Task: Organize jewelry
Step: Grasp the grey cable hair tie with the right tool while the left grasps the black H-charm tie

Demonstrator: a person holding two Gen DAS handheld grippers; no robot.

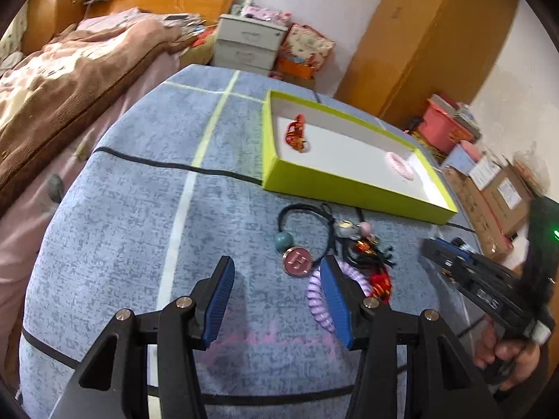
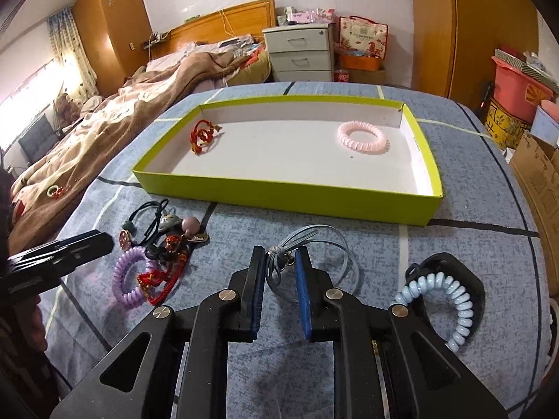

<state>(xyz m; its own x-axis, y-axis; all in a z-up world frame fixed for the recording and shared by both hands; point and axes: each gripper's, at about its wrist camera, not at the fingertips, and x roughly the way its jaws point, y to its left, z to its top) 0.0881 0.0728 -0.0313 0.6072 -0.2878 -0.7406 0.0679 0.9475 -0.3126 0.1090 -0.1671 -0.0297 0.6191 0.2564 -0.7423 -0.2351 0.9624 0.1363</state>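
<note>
Your left gripper (image 1: 276, 276) is held low over the blue-grey cloth (image 1: 139, 209), pointing toward the green tray (image 1: 349, 192), its jaws spread wide with nothing between them. Its right finger pad (image 1: 335, 300) lies over the purple coil hair tie (image 1: 316, 300), which rests on the cloth on the near side of the tray; whether the pad touches the coil cannot be determined.

Your right gripper (image 2: 278, 265) is also low and level, aimed at the tray's near wall. Its jaws are partly closed around the knotted end of a grey-blue cord loop (image 2: 335, 265); the knot sits between the pads, but firm contact cannot be confirmed. In the left wrist view your right hand (image 1: 506, 359) is wrapped around that gripper's handle, off to the near side of the tray.

Inside the tray, a red knotted bracelet (image 2: 202, 136) lies toward its left end and a pink coil hair tie (image 2: 362, 138) toward its right end, well apart.

In front of the tray, at its left end, a tangle (image 2: 167, 241) of black elastic bands, a round pink charm and red cords lies just beside the purple coil. A pale blue coil hair tie (image 2: 450, 300) lies on a black object near the tray's right end, on the near side.
</note>
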